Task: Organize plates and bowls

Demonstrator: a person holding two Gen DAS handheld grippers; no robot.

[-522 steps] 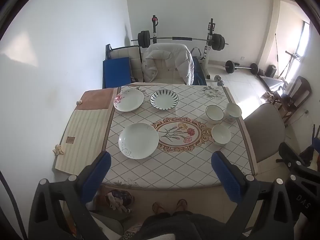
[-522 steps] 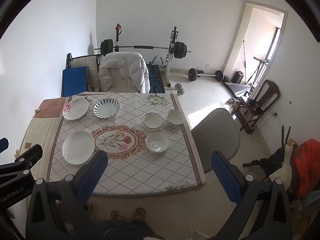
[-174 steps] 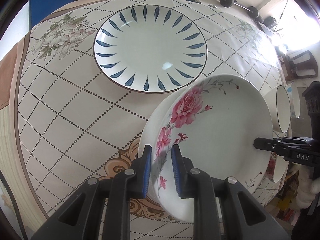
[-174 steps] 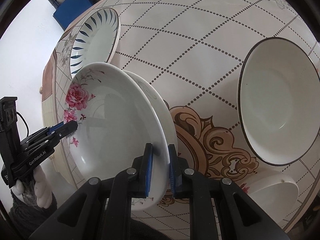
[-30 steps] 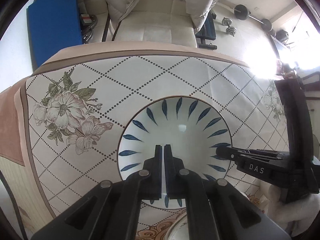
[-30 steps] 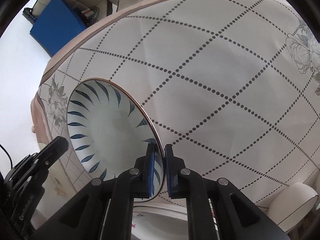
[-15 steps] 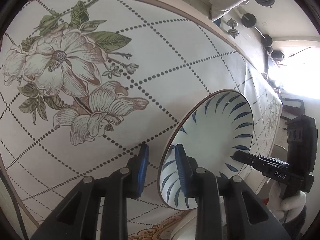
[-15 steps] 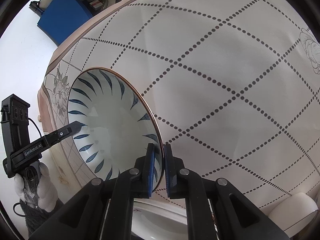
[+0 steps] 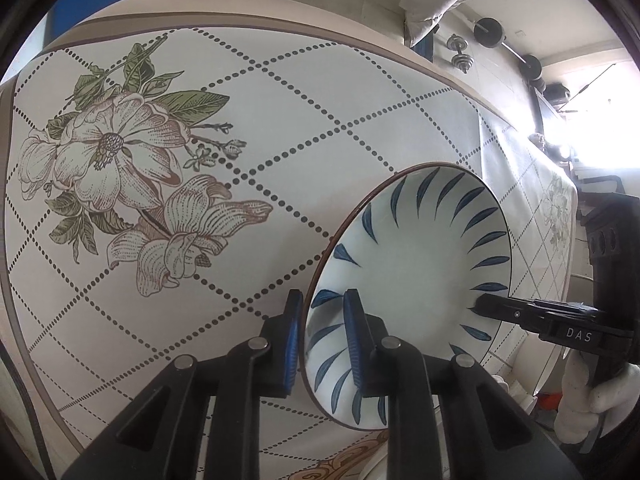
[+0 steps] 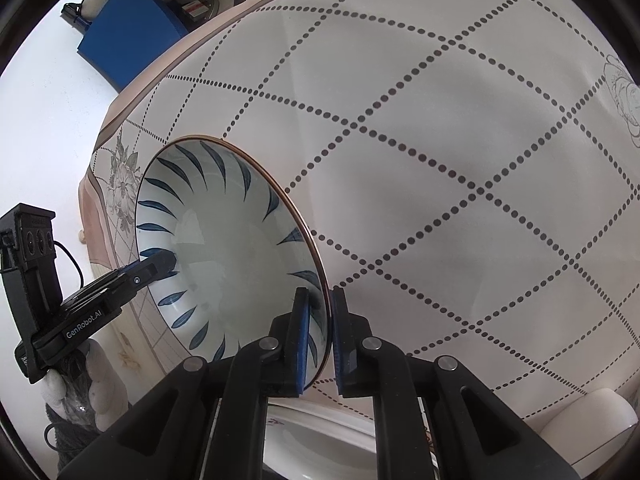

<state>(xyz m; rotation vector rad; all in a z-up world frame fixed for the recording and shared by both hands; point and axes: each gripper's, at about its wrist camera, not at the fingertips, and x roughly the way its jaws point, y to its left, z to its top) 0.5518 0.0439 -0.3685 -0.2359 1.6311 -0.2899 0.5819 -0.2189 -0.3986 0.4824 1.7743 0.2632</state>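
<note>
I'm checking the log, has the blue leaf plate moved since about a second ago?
Yes. The blue leaf plate, lying flat on the tablecloth then, now stands tilted on edge, shifted right of the printed flower.

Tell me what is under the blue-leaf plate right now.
Under the tilted blue-leaf plate lies the dotted tablecloth; a white dish shows below its lower edge, mostly hidden by the right gripper.

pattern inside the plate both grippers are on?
White glazed plate, dark blue leaf strokes radiating, thin brown rim; clearest in left wrist view.
</note>
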